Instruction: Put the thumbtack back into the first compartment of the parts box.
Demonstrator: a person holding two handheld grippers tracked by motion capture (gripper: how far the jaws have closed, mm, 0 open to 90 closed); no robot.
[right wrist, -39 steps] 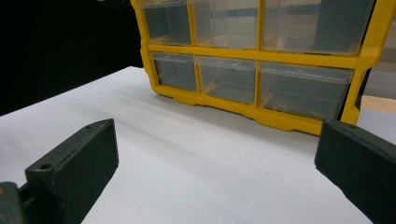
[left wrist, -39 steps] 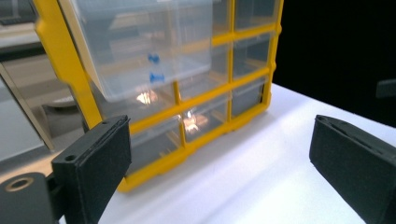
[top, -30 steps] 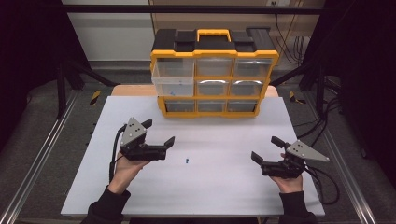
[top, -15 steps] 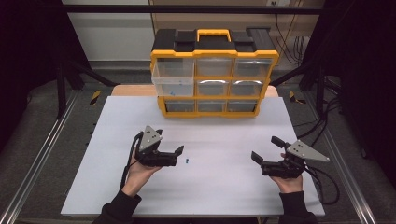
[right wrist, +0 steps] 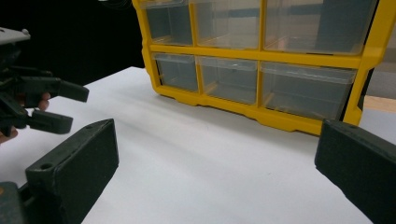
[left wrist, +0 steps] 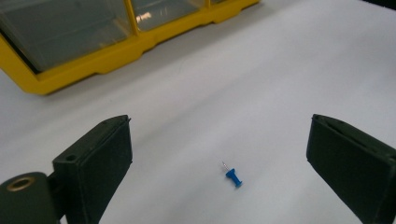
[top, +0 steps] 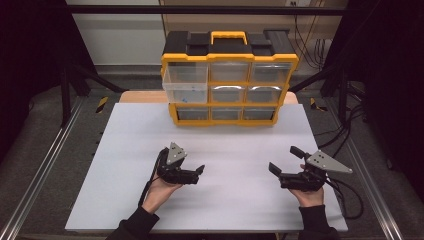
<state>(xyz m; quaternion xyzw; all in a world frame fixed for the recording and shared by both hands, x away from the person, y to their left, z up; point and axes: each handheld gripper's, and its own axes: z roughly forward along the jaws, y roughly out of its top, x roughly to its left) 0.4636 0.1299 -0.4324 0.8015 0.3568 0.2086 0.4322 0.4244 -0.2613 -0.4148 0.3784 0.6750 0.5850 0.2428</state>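
Observation:
A small blue pushpin [left wrist: 232,175] lies on its side on the white tabletop [top: 125,150]. My left gripper [left wrist: 222,144] is open, low over the table, and the pin sits between its two jaws without touching either. From above, the left gripper [top: 199,174] points right, near the middle of the table's front. My right gripper [top: 283,159] rests at the front right, open with nothing between its jaws, facing the left one. In the right gripper view, my right gripper [right wrist: 219,144] looks toward the organiser, with the left gripper [right wrist: 42,102] at the far left.
A yellow and black drawer organiser [top: 230,80] with clear drawers stands at the back of the table. Its top-left drawer [top: 185,82] is pulled out and holds a few small blue items. Black frame rails and cables run along both sides of the table.
My left gripper has moved right and slightly toward the person, so its jaws now straddle the blue pushpin. The right gripper has stayed where it was.

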